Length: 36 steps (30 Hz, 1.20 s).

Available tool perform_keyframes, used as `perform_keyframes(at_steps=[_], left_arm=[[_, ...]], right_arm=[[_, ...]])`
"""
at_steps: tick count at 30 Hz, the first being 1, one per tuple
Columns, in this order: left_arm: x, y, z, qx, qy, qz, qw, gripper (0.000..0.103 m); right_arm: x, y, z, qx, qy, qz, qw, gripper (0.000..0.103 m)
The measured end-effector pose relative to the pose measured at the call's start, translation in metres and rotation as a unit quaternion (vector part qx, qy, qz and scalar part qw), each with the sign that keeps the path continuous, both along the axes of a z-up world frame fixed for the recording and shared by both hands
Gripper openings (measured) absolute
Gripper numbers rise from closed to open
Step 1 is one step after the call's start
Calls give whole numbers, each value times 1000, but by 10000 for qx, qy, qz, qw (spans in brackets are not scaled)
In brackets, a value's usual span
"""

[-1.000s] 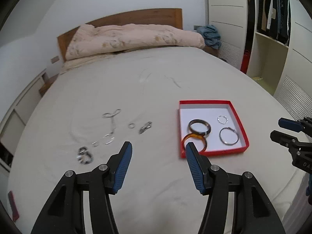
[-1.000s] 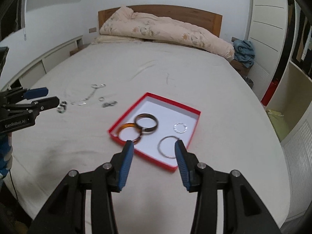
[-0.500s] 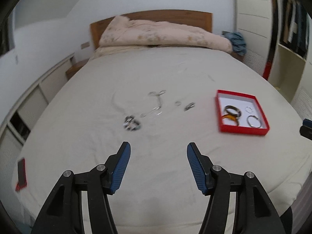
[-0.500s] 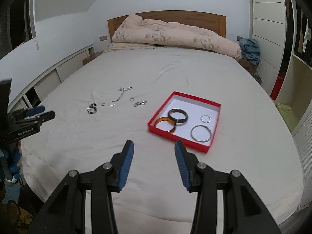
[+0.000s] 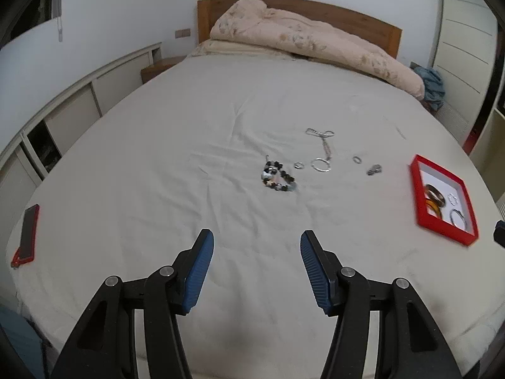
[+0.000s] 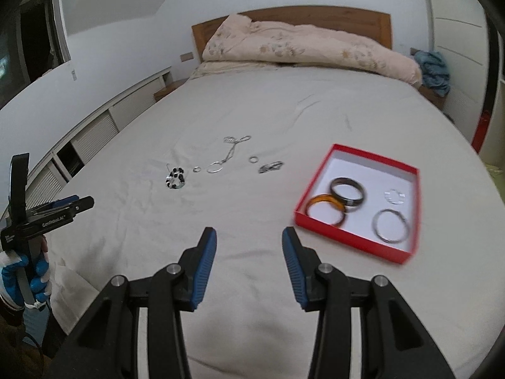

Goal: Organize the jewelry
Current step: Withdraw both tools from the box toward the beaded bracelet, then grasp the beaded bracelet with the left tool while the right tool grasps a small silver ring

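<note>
jewelry is split: bangles and rings lie in the red box [image 6: 353, 237], while the beaded bracelet [image 5: 277, 177] and silver chain [image 5: 322, 151] lie loose mid-bed. we have pulled both claws back toward the foot edge; our left gripper [image 5: 255, 271] and right gripper [image 6: 249, 268] gape wide, empty. open sheet lies all around.

Soft, even indoor light, no glare. Fisheye bending curves walls and darkens corners (both views). The shallow red cardboard box [image 6: 358, 235] shows slight motion blur; shadows faint.
</note>
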<state>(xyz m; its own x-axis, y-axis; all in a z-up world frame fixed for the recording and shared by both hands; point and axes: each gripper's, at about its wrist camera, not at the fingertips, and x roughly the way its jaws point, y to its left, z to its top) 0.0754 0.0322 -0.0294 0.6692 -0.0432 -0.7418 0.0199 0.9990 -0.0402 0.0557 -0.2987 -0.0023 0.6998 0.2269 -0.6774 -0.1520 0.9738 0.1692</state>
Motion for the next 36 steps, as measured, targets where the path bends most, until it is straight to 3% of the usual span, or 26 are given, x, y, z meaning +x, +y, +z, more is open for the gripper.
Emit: perform_keyframes(at_steps=[12,19,27,31,36], left_arm=[[116,-2,-62,-410,385,-11,9984,56],[168,-8,-96,-493,621,11,9968,45],[182,-7,-118,-455,741,20,9962,37],[183,-3,-122,-254,615,54,9978,16],[180,7,-121,-345,455,47,9984,16]], right_arm=[[124,69,-73,247,361,556,9975,41],[183,95,-106,383,355,628,9967,41],[215,120,-131,573,376,823,9942,41],[226,136,-144,603,457,1020,9919,35],[240,152,-153,516,501,1201,9901,30]])
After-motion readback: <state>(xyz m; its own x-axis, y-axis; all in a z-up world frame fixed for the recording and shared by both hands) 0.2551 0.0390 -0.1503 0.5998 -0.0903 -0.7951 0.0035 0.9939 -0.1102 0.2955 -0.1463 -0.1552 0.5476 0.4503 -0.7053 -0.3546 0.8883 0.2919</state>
